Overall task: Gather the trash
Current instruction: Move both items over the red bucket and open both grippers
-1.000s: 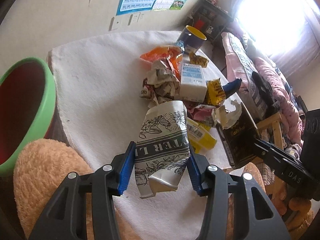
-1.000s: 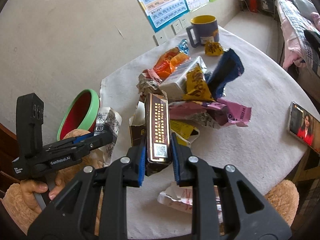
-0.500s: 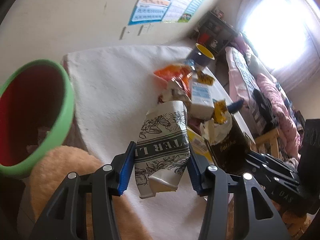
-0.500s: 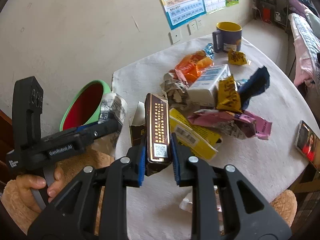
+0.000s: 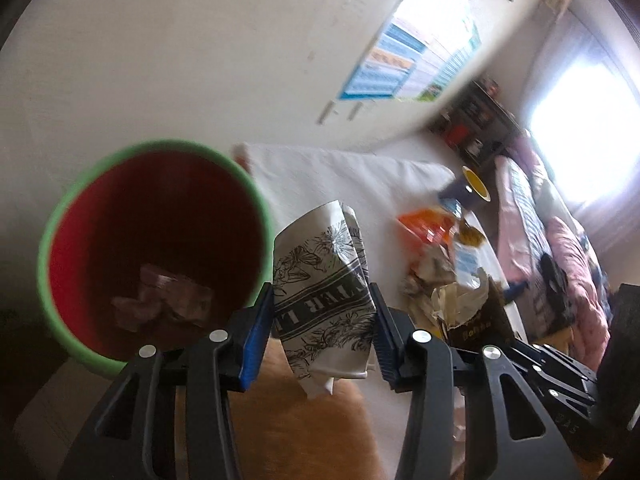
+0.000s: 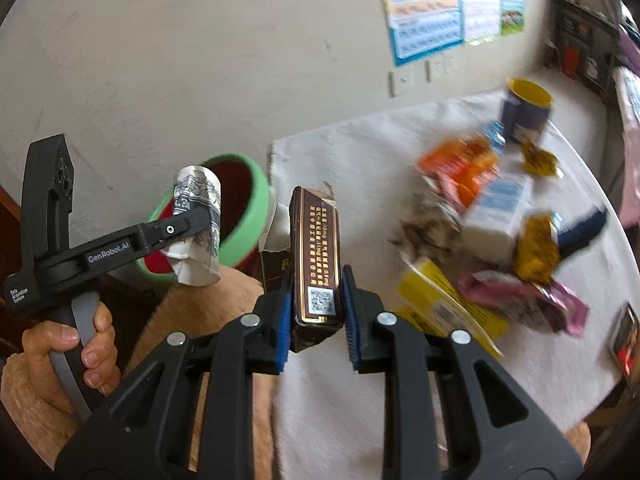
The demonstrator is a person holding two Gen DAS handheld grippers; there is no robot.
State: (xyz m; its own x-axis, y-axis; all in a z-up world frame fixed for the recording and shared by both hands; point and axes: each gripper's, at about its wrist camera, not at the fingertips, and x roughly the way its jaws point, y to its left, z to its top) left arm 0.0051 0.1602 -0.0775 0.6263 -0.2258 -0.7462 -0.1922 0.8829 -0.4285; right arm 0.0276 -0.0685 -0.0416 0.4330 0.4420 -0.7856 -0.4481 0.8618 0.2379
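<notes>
My left gripper (image 5: 318, 330) is shut on a crushed white paper cup (image 5: 324, 280) with black print, held just right of a green-rimmed red bin (image 5: 156, 240) that has crumpled wrappers at its bottom. The cup also shows in the right wrist view (image 6: 198, 224), over the bin's rim (image 6: 256, 208). My right gripper (image 6: 316, 320) is shut on a torn dark brown box (image 6: 316, 248) with gold print, held upright above the table edge. A pile of wrappers (image 6: 492, 216) and cartons lies on the white tablecloth.
A purple mug with yellow inside (image 6: 526, 110) stands at the table's far side. A phone (image 6: 624, 344) lies at the right edge. A tan fuzzy cushion (image 5: 304, 412) is below both grippers. A wall with posters is behind; a bed (image 5: 560, 248) stands to the right.
Both grippers have swung left toward the bin with their loads. The bin now fills more of the left wrist view, and the cup is beside its rim.
</notes>
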